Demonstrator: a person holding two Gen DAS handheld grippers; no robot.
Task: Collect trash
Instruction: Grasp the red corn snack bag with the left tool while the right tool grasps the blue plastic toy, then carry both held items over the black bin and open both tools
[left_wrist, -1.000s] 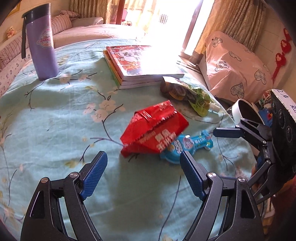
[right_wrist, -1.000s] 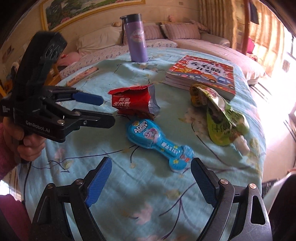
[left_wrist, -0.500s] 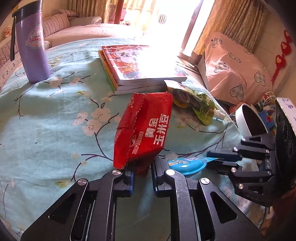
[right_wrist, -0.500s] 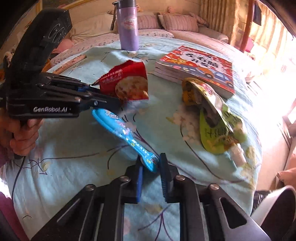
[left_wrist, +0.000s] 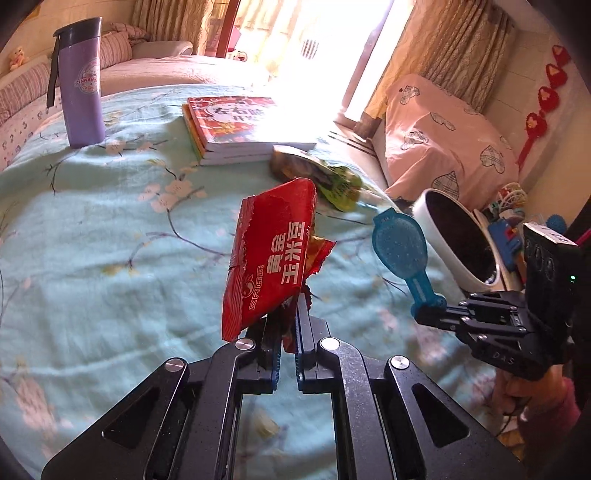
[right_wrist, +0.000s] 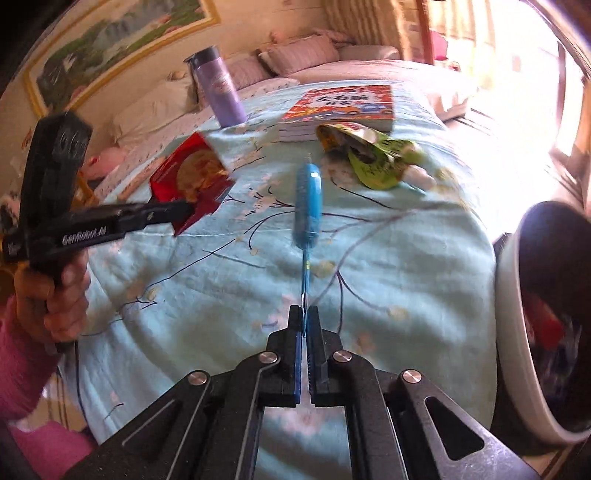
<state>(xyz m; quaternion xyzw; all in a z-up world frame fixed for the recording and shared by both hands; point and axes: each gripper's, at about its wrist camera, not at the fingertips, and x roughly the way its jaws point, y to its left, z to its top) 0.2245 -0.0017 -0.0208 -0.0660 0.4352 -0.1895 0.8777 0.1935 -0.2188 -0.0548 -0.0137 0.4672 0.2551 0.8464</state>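
My left gripper (left_wrist: 287, 321) is shut on a red snack bag (left_wrist: 273, 254) and holds it above the teal tablecloth (left_wrist: 92, 258). The bag also shows in the right wrist view (right_wrist: 192, 173), held by the left gripper (right_wrist: 184, 208). My right gripper (right_wrist: 304, 325) is shut on the thin end of a blue plastic wrapper (right_wrist: 307, 203), held edge-on above the table. In the left wrist view the right gripper (left_wrist: 430, 314) holds that blue wrapper (left_wrist: 400, 247) upright beside a white trash bin (left_wrist: 432, 218). A green and yellow pouch (left_wrist: 325, 177) lies on the table near the books.
A stack of books (left_wrist: 236, 125) and a purple tumbler (left_wrist: 79, 85) stand at the far side of the table. The white bin (right_wrist: 517, 325) stands off the table's right edge. A pink covered seat (left_wrist: 443, 140) is behind it.
Both grippers have lifted their trash off the table. The blue wrapper has swung upright and toward the white bin at the right. The red bag rose higher.
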